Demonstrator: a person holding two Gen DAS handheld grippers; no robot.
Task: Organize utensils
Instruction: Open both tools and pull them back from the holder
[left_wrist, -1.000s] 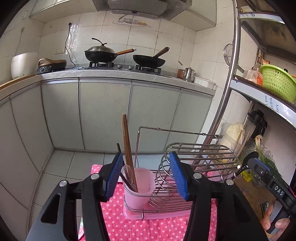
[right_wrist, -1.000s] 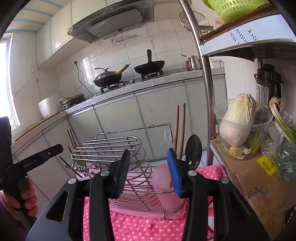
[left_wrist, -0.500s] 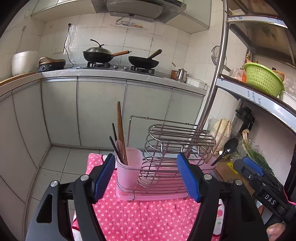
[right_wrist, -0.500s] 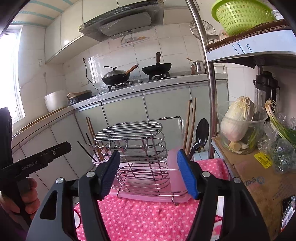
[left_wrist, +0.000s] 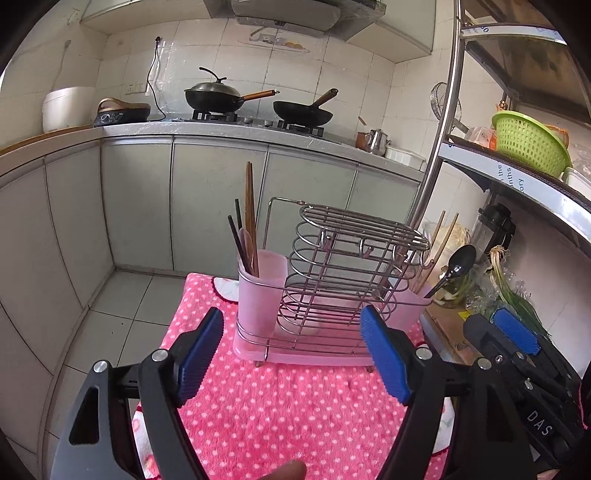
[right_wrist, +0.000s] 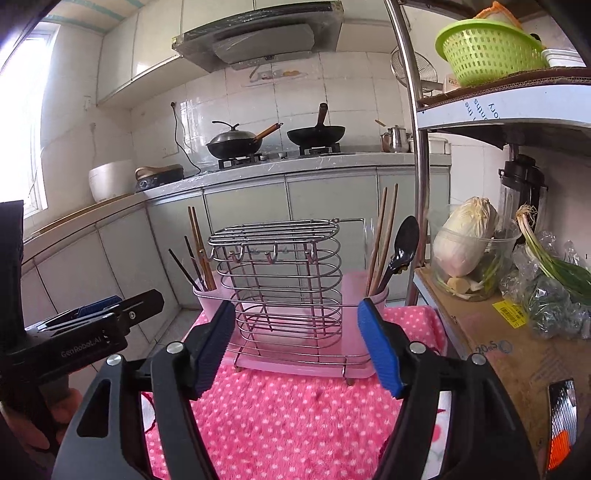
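Utensils stand in a wire dish rack with a pink base, placed on a pink cloth with white dots. Behind it is a kitchen: grey cabinets under a long counter, white wall tiles, and a range hood above a stove. On the stove sit a lidded wok and an open black pan. At the right side a metal shelf carries a green basket, and below it a cabbage in a clear tub rests on a cardboard box. The rack has a pink cup at each end. The left pink cup holds wooden and dark chopsticks. The right pink cup holds more chopsticks and a black spoon. The left gripper hovers over the cloth in front of the rack, its blue pads spread wide, holding nothing. The right gripper is also near the rack, with fingers wide apart and empty.
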